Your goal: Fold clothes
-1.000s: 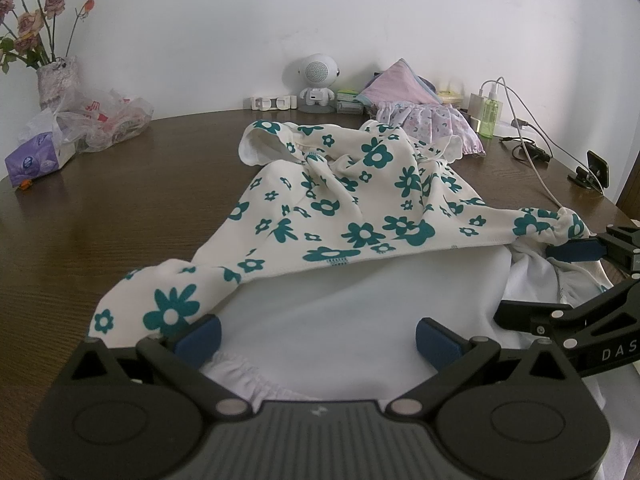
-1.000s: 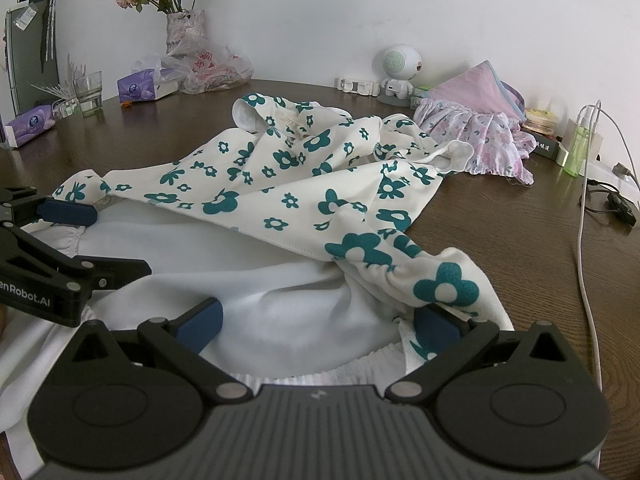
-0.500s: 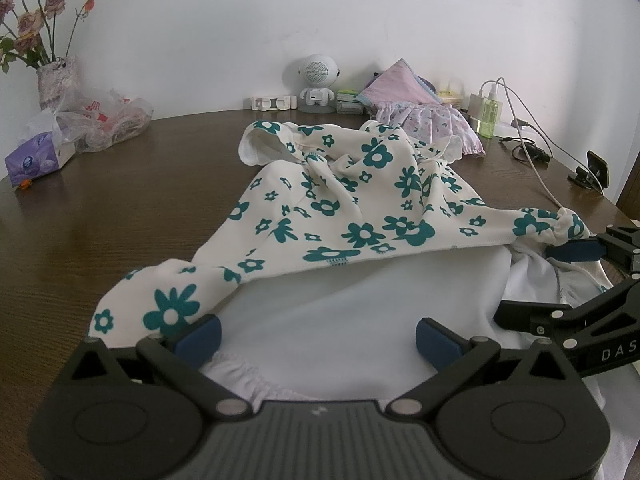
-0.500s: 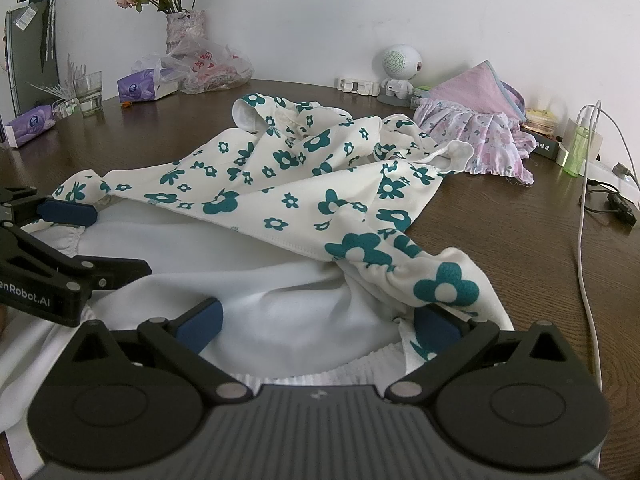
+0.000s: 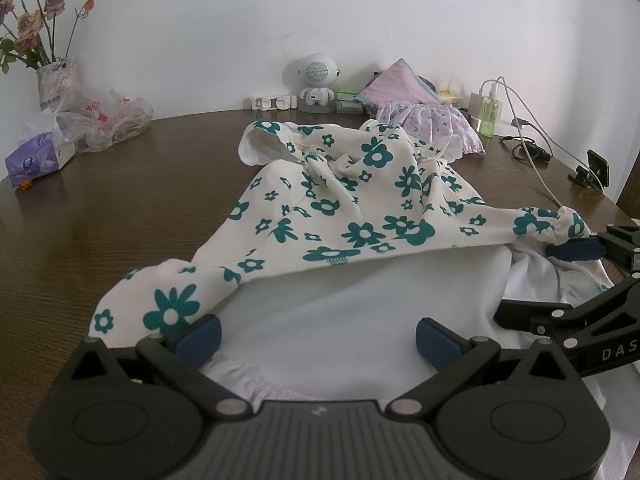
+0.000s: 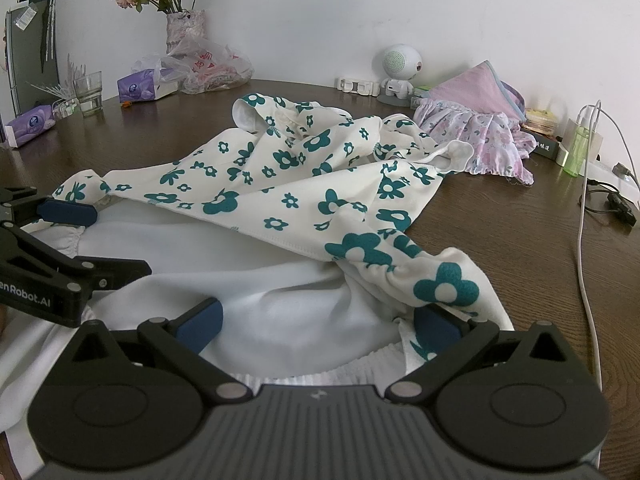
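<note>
A white dress with teal flowers [image 5: 360,208] [image 6: 300,172] lies spread on the brown table [image 5: 120,200], its white lining [image 5: 340,312] [image 6: 260,280] facing up at the near end. My left gripper [image 5: 318,334] [image 6: 104,242] is open at the hem's left corner, and floral cloth drapes over its left finger. My right gripper [image 6: 318,322] [image 5: 548,280] is open at the hem's right corner, with bunched floral cloth lying over its right finger. The lining spans the gap between each pair of fingers.
A pink clothes pile [image 5: 420,116] sits at the back right, beside a white robot-shaped speaker [image 5: 318,80]. A green bottle [image 5: 490,116] and white cable [image 5: 536,160] are on the right. A vase [image 5: 54,84], plastic bag, tissue pack [image 5: 38,156] and glass [image 6: 89,94] stand left.
</note>
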